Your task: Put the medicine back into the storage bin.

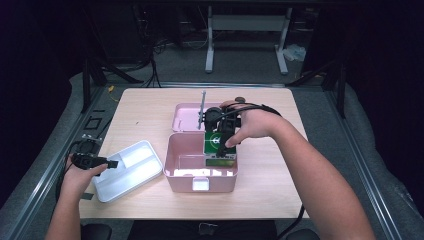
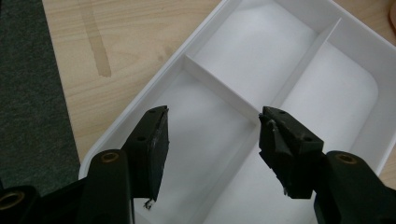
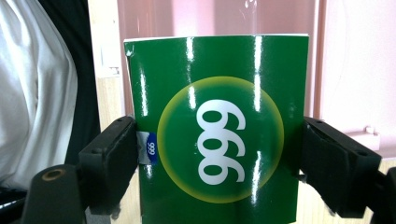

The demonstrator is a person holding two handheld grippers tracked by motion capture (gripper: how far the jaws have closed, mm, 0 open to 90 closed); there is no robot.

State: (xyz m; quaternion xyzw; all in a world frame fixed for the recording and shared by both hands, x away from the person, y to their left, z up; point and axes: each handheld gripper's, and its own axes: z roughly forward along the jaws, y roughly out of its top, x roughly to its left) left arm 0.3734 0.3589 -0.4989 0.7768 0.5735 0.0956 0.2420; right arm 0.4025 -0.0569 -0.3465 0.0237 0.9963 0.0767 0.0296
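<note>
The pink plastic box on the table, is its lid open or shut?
Open. In the high view the pink plastic box shows its hollow inside, and its pink lid lies tipped back behind it on the table.

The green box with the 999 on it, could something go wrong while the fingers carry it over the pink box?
The green box is glossy and the right gripper pinches it only by its two side edges, so it could slip and drop into the pink box. It hangs close to that box's right wall, so it might bump it on the way. The left gripper hovers open over the white tray and steadies nothing.
</note>
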